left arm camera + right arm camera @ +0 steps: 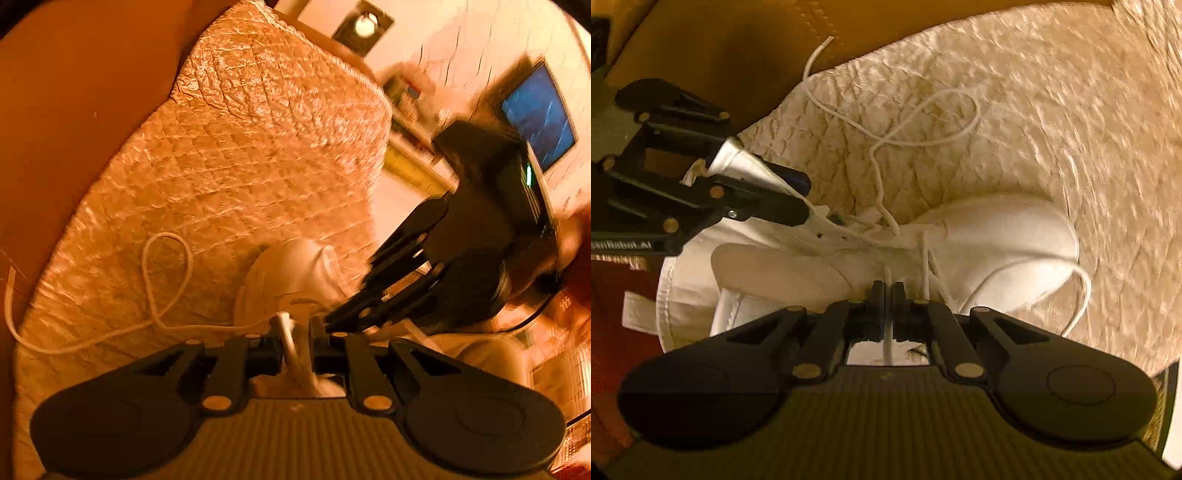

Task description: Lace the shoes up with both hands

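Lying on its side on quilted cream mat (1071, 110): white sneaker (997, 236), toe toward picture right. Right gripper (889, 291) pointing steeply down over its side, jaws pinched shut on white shoelace (925, 258). Left gripper (297, 328) at eyelet row, jaws narrow, lace between; contact blurred, cannot tell. Loose lace looped across mat.

Bare quilted beige mat (1052, 122) lies open toward twelve o'clock; looped white shoelace (934, 122) crosses it, white leather sneaker (997, 240) blocks centre.
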The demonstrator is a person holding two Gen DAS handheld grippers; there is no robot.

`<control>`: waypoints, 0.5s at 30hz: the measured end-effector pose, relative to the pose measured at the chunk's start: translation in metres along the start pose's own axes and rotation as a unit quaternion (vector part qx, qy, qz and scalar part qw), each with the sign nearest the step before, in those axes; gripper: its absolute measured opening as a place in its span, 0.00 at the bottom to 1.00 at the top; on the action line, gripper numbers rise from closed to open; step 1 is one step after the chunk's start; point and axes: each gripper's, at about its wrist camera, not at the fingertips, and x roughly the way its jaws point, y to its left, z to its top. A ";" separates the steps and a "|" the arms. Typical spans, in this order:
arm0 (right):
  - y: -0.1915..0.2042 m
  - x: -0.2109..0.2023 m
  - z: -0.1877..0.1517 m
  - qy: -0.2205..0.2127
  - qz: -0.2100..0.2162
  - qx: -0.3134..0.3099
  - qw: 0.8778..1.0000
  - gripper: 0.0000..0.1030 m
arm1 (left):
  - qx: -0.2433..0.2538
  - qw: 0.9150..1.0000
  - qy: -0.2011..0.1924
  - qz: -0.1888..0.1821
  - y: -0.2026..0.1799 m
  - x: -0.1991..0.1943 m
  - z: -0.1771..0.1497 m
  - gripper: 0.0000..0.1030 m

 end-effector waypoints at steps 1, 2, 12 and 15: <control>0.002 0.000 -0.001 -0.010 -0.003 -0.015 1.000 0.05 | -0.014 1.000 -0.008 -0.011 0.005 -0.003 0.001 0.20; 0.004 -0.001 -0.003 -0.021 -0.008 -0.032 0.999 0.05 | -0.028 0.999 -0.016 -0.021 0.010 -0.007 0.001 0.22; 0.003 -0.007 -0.025 -0.088 0.017 -0.076 0.993 0.06 | -0.138 0.989 -0.020 -0.051 0.058 -0.003 0.006 0.24; -0.008 -0.008 -0.036 -0.114 0.036 -0.058 0.991 0.06 | -0.149 0.987 0.009 -0.056 0.061 0.010 0.000 0.24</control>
